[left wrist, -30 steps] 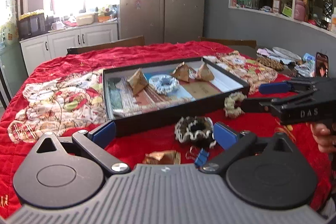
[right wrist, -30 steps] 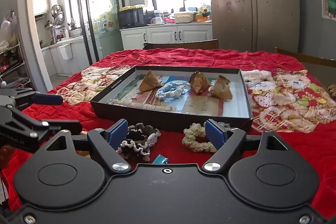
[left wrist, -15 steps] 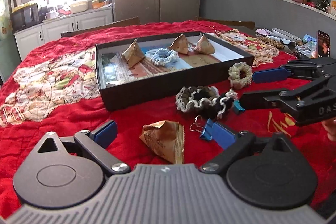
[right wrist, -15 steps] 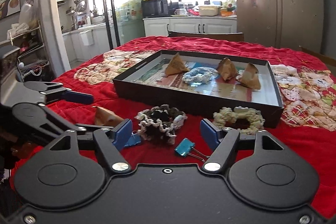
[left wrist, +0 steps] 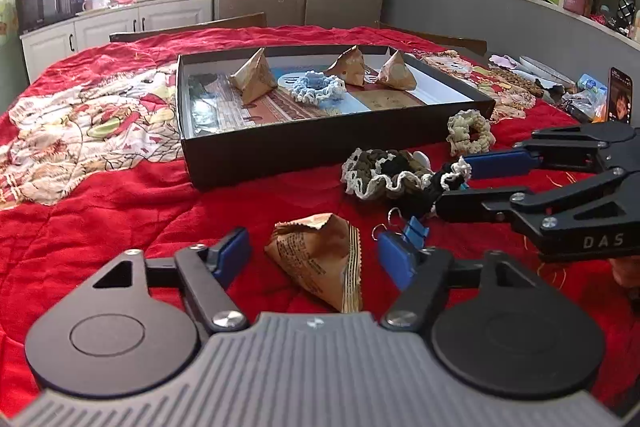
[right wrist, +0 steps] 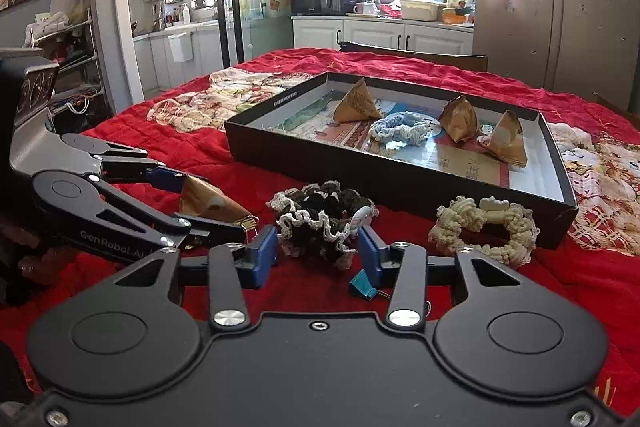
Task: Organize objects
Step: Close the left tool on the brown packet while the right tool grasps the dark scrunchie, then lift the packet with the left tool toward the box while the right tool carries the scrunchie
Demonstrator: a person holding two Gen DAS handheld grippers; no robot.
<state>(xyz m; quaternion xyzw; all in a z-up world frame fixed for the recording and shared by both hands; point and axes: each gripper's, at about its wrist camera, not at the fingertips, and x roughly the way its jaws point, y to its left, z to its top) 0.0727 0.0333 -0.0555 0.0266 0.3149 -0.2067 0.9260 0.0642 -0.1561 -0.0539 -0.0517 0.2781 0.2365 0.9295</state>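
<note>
A black box tray (left wrist: 320,143) (right wrist: 384,183) on the red cloth holds three brown triangular packets and a blue scrunchie (left wrist: 318,89) (right wrist: 400,129). My left gripper (left wrist: 314,257) (right wrist: 208,205) is open around a brown triangular packet (left wrist: 320,259) (right wrist: 212,201) lying on the cloth. My right gripper (right wrist: 318,253) (left wrist: 448,183) is open around a dark brown lace-edged scrunchie (right wrist: 320,215) (left wrist: 388,175). A cream scrunchie (left wrist: 468,133) (right wrist: 484,227) lies against the tray's front wall. A blue binder clip (left wrist: 412,231) (right wrist: 362,285) lies between the grippers.
A phone (left wrist: 619,95) stands with clutter at the table's right edge. Patterned cloth patches (left wrist: 88,123) lie left and right of the tray. Chairs, cabinets, a refrigerator and wall shelves stand beyond the table.
Both grippers have pulled back and lowered toward the near objects. The left now straddles the brown packet; the right has narrowed around the dark scrunchie.
</note>
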